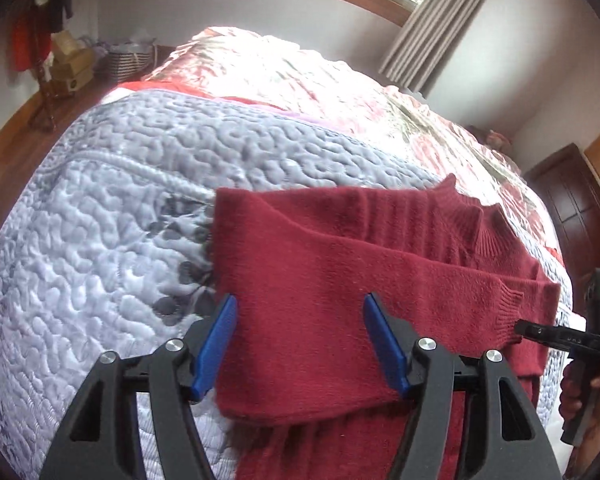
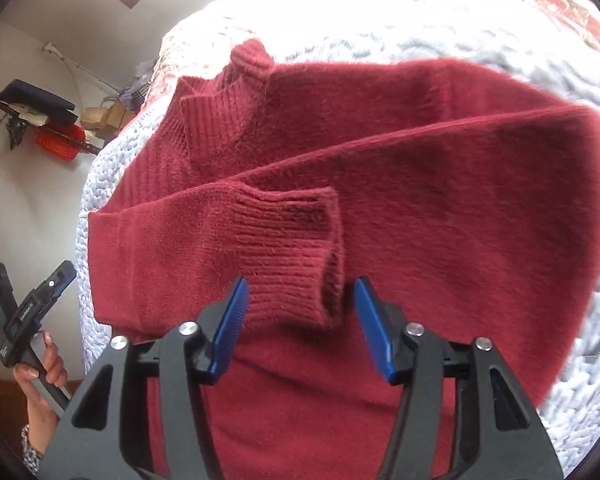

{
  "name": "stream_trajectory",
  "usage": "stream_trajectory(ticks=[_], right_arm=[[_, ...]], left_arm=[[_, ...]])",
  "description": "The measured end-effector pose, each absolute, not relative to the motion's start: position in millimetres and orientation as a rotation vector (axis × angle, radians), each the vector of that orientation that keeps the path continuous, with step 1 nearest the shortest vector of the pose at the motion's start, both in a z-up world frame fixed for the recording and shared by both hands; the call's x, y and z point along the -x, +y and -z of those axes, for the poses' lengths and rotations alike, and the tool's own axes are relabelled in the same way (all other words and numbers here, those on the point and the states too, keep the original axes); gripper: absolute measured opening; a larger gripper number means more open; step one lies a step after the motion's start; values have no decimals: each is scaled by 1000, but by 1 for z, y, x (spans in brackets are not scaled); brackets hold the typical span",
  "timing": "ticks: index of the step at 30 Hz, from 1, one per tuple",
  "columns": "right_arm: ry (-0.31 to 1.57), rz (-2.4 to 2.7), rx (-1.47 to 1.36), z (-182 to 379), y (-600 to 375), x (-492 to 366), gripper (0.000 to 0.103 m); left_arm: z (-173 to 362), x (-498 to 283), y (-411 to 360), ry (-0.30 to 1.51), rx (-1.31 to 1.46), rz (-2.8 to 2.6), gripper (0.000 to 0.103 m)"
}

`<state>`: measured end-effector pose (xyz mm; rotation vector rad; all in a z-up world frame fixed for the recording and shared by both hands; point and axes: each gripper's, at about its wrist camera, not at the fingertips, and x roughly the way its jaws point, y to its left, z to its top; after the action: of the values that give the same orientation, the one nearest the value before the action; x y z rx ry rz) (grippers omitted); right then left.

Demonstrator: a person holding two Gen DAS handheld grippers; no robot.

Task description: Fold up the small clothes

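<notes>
A dark red sweater [image 1: 340, 264] lies on the bed's pale quilted cover [image 1: 112, 184], filling the centre and lower right of the left wrist view, both sleeves already crossed over the chest and the ribbed collar [image 2: 220, 120] toward the upper left of the right wrist view. The left claw [image 1: 298, 340] hovers with its blue pads apart over the folded sleeve edge, holding nothing; the right claw [image 2: 298, 328] likewise stands open, straddling the ribbed cuff [image 2: 292, 240] without gripping it. The step in hand looks like the fold of the body, hem up toward the collar. To do it well, each claw should probably pinch all the layers near the lower corners, lift evenly and lay the hem square, so the sleeves do not slide out. A striped basket [image 1: 128, 60] sits at upper left of the left view; its contents cannot be made out.
</notes>
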<state>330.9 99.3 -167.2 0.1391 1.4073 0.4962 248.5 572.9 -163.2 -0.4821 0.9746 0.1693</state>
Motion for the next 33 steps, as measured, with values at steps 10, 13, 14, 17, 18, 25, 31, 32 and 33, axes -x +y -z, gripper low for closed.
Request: stream_trajectory(ticks=[10,13,14,17,18,25,31,32,33], right_arm=[[1296,-572,-113,127,95,-323,5],[1237,-557,-110,106,74,-316,5],[1219,-544,-108,100,66,-314,5],[1189,-495,-113,90,42,-311,5],[1187,-476,-121,89,32,-306,5],[1277,-383,-126,133,9,-311,6],[1295,-374,-114,148,-1,-312,34],[1286,-374,-128,145,-4,-315,39],[1276,-367,-137,142,-7,-318,43]], left_arm=[[170,-236,608,983,526,-271,71],[174,-242,602,992,542,-250,71],[176,-245,598,994,541,-244,71],[180,-255,584,1007,526,-213,74],[183,-259,578,1015,516,-203,75],[211,-290,544,1115,444,-177,75],[222,-304,532,1148,442,-130,76],[221,-307,531,1145,433,-123,78],[220,-310,529,1146,424,-117,81]])
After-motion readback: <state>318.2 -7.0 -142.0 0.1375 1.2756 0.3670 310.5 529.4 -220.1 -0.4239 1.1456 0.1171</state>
